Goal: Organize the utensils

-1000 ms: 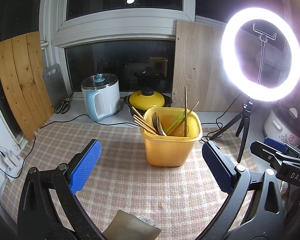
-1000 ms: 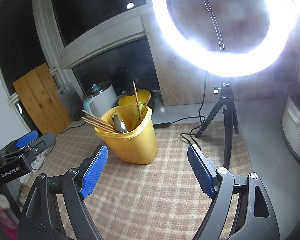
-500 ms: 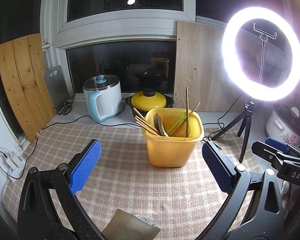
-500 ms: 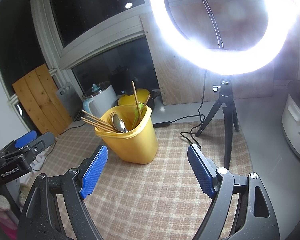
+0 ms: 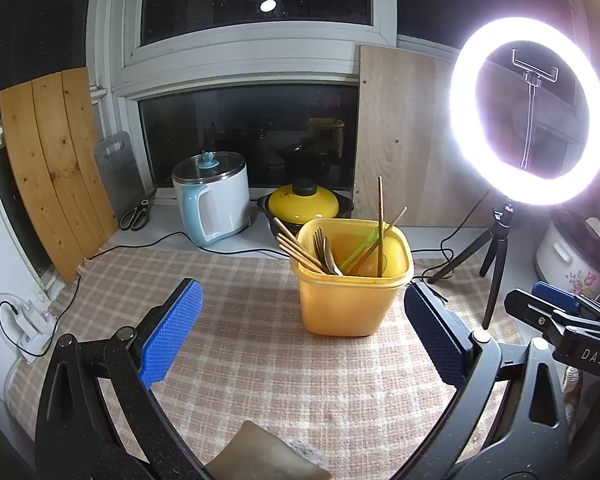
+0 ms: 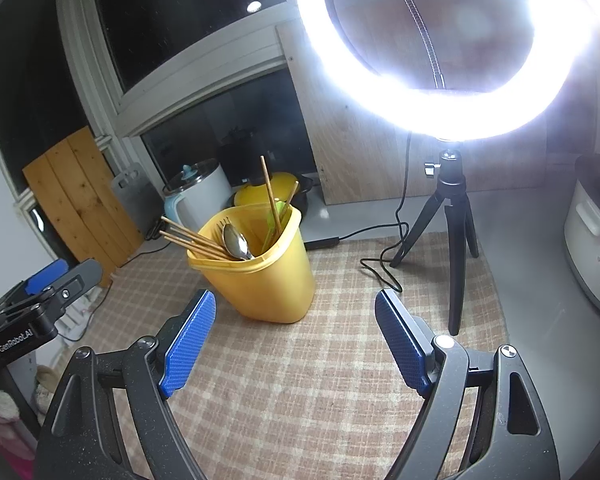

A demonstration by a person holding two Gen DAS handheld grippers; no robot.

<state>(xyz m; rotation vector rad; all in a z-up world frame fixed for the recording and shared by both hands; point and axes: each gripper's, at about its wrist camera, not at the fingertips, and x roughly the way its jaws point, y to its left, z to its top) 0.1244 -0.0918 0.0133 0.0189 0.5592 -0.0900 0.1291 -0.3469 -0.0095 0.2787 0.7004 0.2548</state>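
On the checked table (image 5: 260, 380), mid-scene: yellow bin (image 5: 352, 284) upright, holding chopsticks (image 5: 300, 249), fork, spoon (image 6: 237, 243); handles lean left and far. Left gripper (image 5: 300, 336) and right gripper (image 6: 296, 340) hover near side, jaws spread, empty; bin ahead, nearer the right's left jaw.

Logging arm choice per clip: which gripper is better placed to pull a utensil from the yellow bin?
Left, marginally. The left gripper faces the bin squarely, centred between its open fingers; the right gripper, also open, sees it off-centre.
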